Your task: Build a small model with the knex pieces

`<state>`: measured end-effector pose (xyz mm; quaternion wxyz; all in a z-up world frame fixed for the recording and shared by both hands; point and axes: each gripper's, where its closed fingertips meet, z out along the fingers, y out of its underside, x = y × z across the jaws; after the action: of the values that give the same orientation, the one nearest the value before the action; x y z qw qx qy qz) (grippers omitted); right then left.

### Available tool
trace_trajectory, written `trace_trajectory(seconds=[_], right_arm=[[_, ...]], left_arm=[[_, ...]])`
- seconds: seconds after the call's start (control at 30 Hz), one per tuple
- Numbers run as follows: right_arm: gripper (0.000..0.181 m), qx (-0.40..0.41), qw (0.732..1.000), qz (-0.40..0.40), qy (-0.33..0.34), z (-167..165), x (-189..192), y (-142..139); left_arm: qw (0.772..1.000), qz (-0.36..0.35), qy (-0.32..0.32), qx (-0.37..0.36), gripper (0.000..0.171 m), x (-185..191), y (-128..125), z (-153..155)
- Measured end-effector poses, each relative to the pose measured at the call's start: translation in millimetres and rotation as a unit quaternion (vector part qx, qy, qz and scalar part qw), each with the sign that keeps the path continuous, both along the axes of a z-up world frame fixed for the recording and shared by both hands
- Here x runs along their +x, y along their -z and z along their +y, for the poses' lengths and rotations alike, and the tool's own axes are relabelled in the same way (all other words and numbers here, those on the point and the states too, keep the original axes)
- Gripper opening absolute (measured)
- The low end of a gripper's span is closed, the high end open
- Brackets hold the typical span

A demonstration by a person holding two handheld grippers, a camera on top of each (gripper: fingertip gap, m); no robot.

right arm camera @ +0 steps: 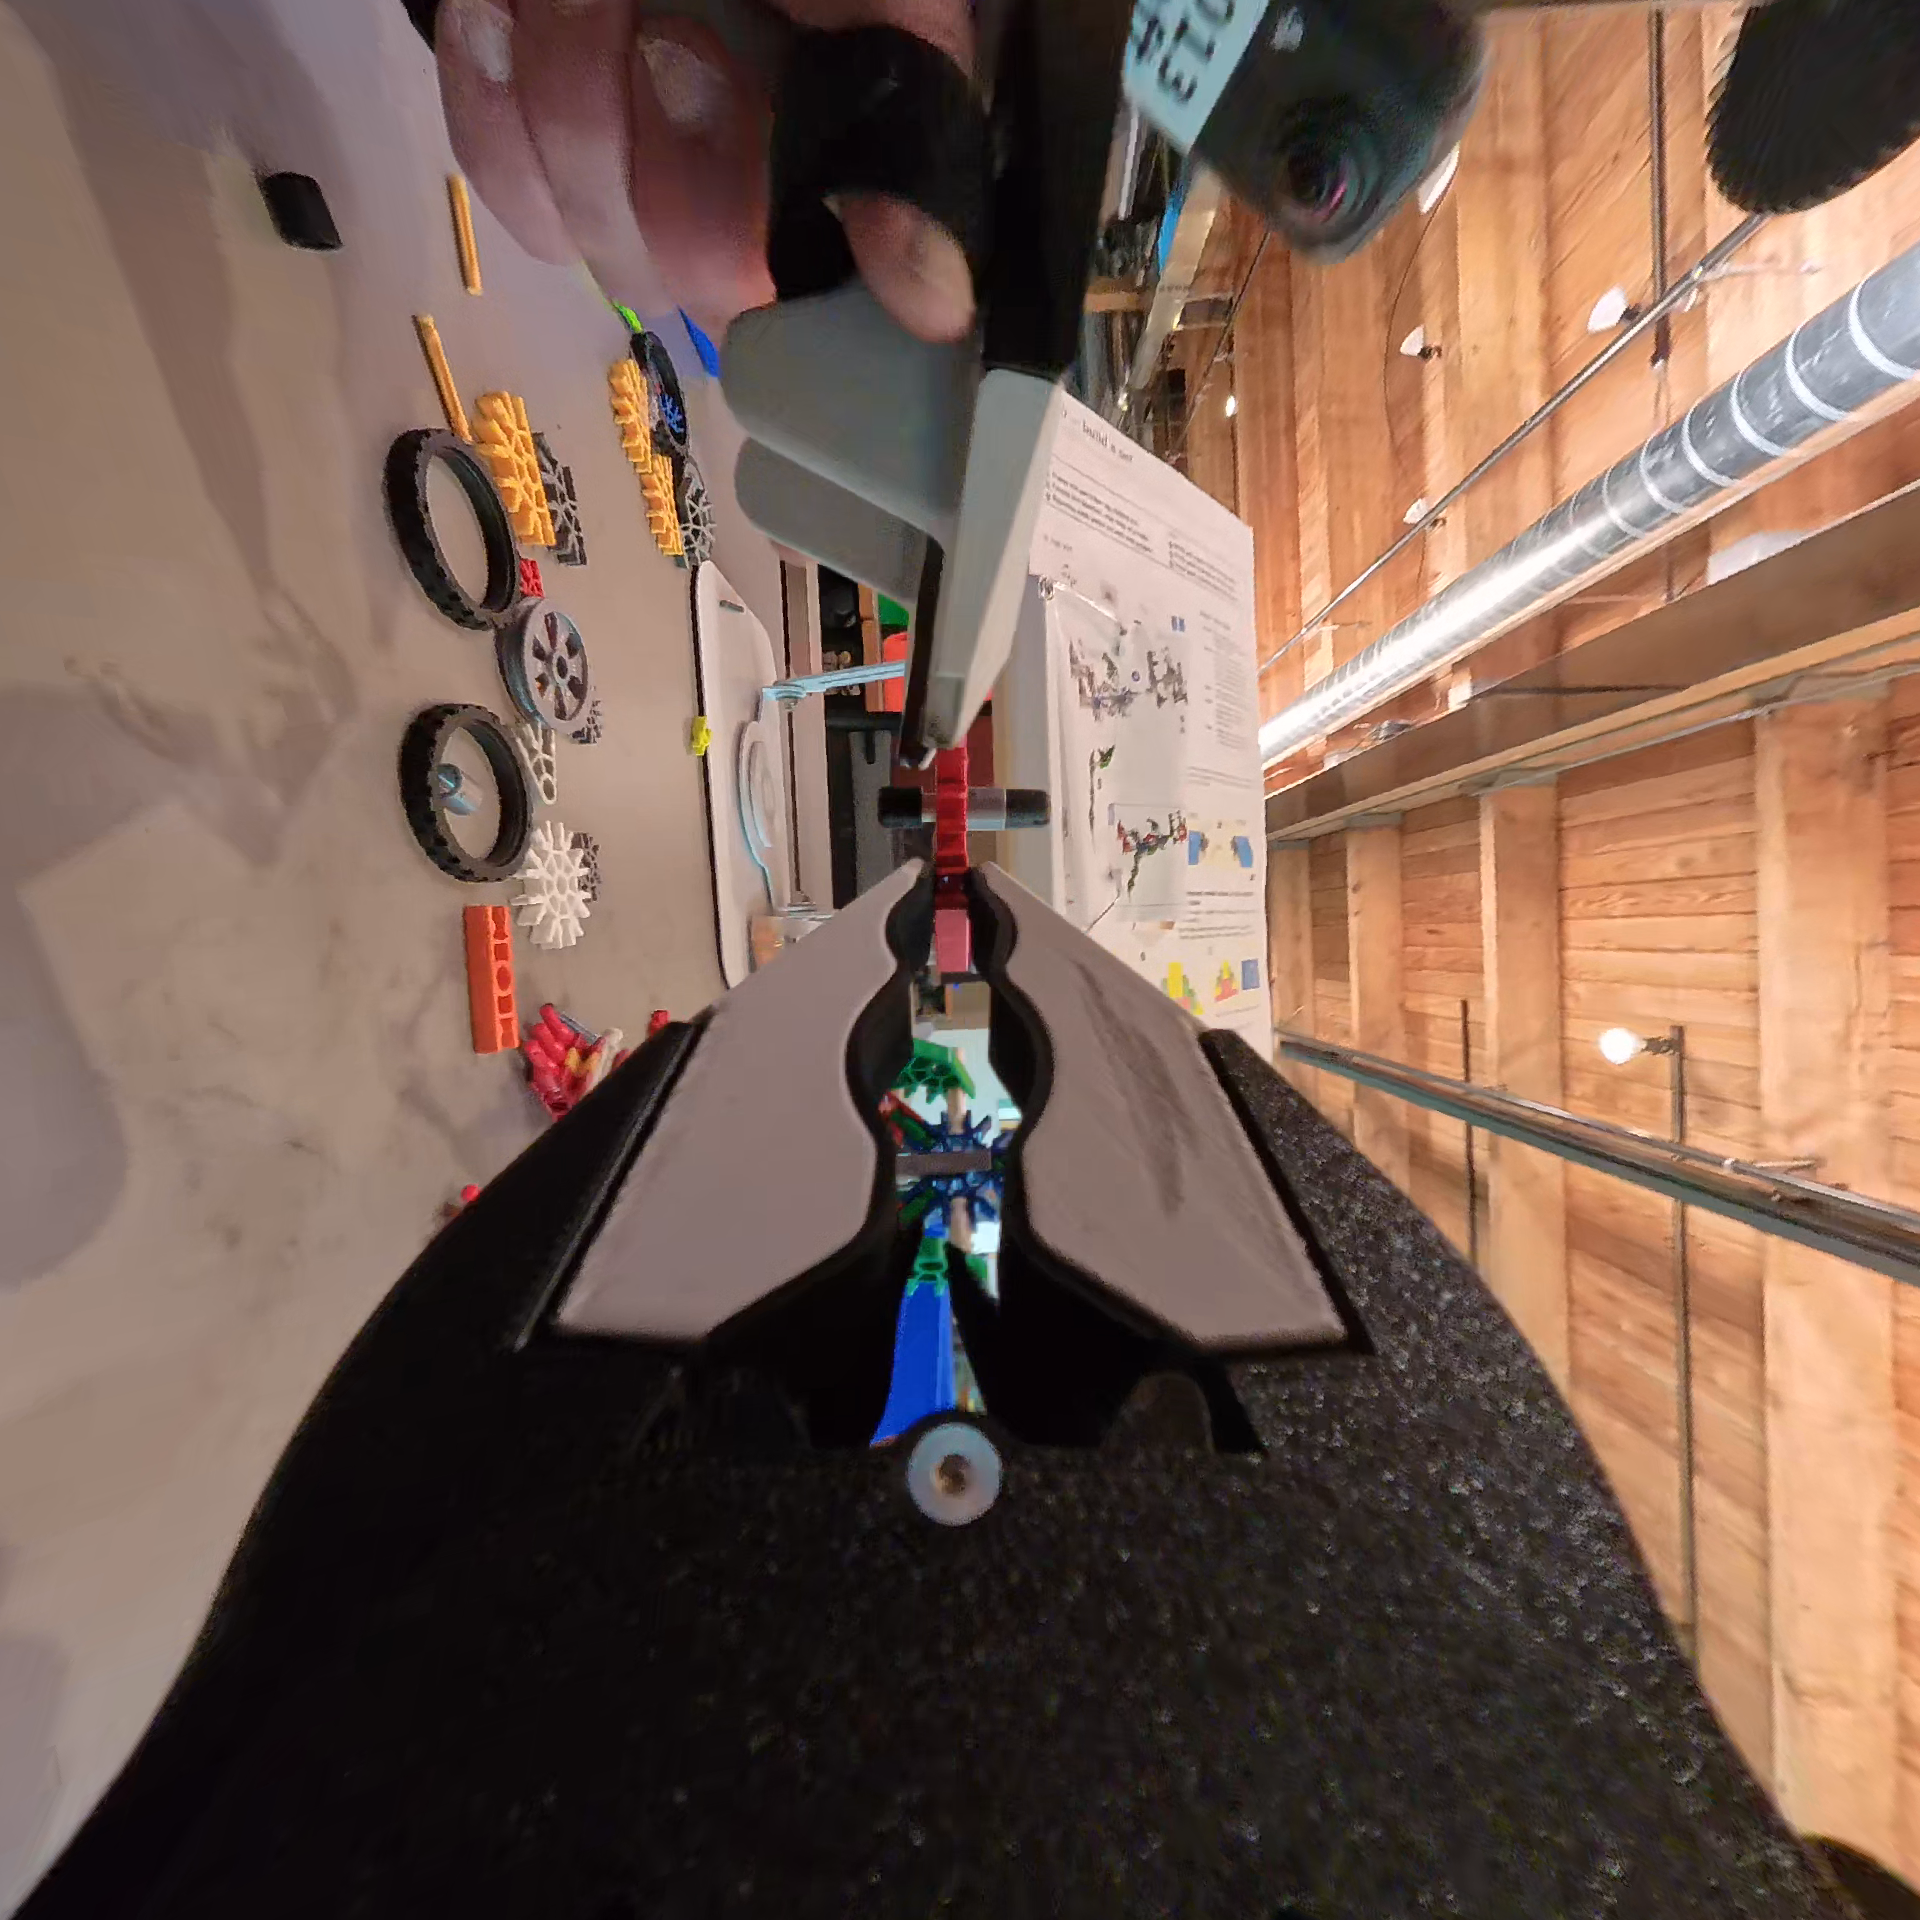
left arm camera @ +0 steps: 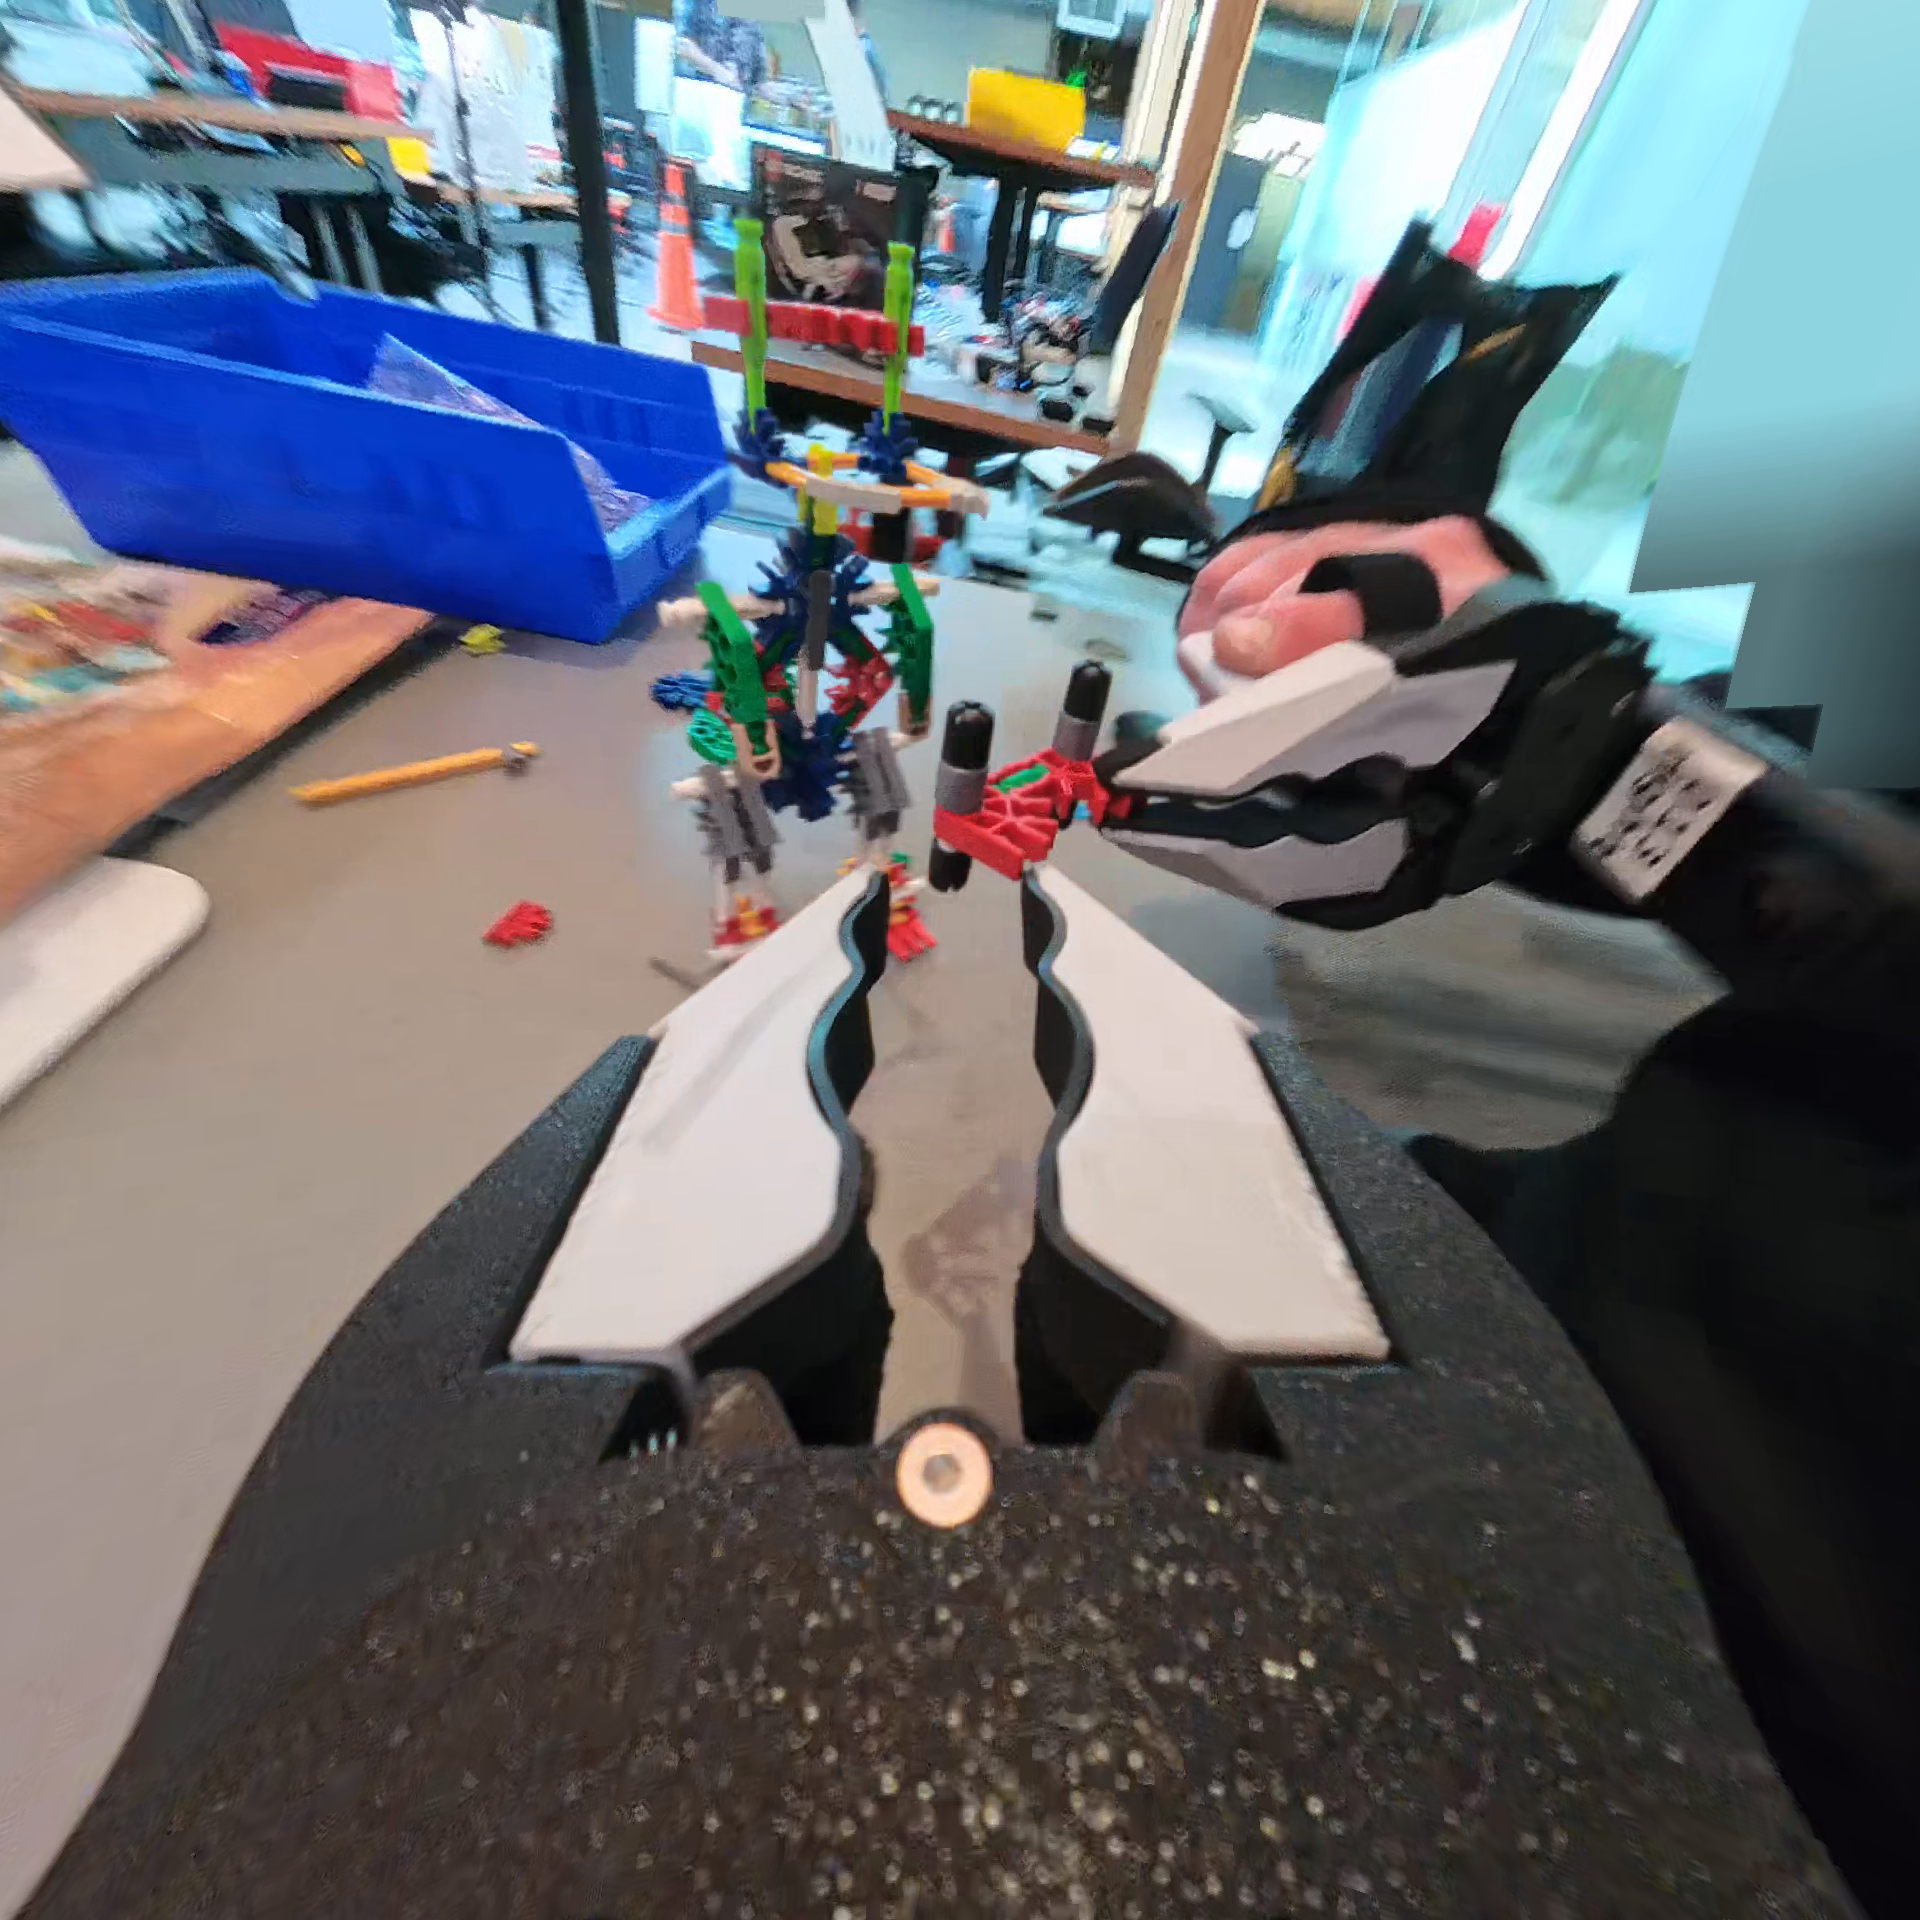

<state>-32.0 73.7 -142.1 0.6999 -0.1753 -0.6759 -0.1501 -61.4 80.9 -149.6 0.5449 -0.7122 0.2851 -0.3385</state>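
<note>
My right gripper [right arm camera: 948,875] is shut on a red connector piece [right arm camera: 952,930] that carries two short black-and-grey rods [right arm camera: 961,807]. In the left wrist view the right gripper [left arm camera: 1112,800] comes in from the right and holds that red piece [left arm camera: 1003,816] in the air. My left gripper [left arm camera: 956,883] is open, its fingertips just under the red piece, with one rod's lower end between them. It also shows in the right wrist view [right arm camera: 925,743], at the far end of the red piece. A tall, colourful construction-toy figure [left arm camera: 821,665] stands on the grey table just behind.
A blue bin [left arm camera: 364,447] sits at the back left. A yellow rod [left arm camera: 416,774] and a small red piece [left arm camera: 517,923] lie loose on the table. Tyres [right arm camera: 452,530], a wheel hub [right arm camera: 545,665], orange connectors [right arm camera: 509,457], an orange brick [right arm camera: 490,977] and an upright instruction sheet [right arm camera: 1153,727] are nearby. Tip to tip, the grippers are about 4 cm apart. Left tips and right tips are each some 12 cm from the orange brick [right arm camera: 490,977].
</note>
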Motion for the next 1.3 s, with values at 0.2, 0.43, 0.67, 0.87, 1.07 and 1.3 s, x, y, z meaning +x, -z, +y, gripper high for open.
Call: trace_trajectory(seconds=[0.2,0.43,0.67,0.87,1.07,1.3], right_arm=[[0.005,0.038,0.999,-0.018,-0.018,-4.3,-1.4,-1.1],[0.005,0.062,0.997,-0.020,-0.029,-8.9,-2.2,-4.8],[0.007,0.028,0.999,-0.014,-0.017,-10.3,-0.5,-7.2],[0.006,0.008,1.000,-0.013,0.001,-2.6,5.6,-17.0],[0.005,0.021,1.000,-0.014,-0.002,-6.5,9.2,-23.2],[0.005,0.083,0.996,-0.026,-0.009,-10.9,12.4,-27.9]], left_arm=[[0.987,-0.125,0.062,-0.078,0.018,4.3,-11.4,-7.6],[0.977,-0.169,0.076,-0.105,0.010,4.8,-15.3,-6.5],[0.975,-0.193,0.073,-0.078,0.000,8.4,-29.4,-3.7],[0.977,-0.197,0.071,-0.043,0.000,13.6,-45.7,-0.7],[0.980,-0.188,0.056,-0.041,0.000,9.4,-43.9,3.9],[0.967,-0.207,0.096,-0.116,0.018,13.7,-34.3,-1.2]])
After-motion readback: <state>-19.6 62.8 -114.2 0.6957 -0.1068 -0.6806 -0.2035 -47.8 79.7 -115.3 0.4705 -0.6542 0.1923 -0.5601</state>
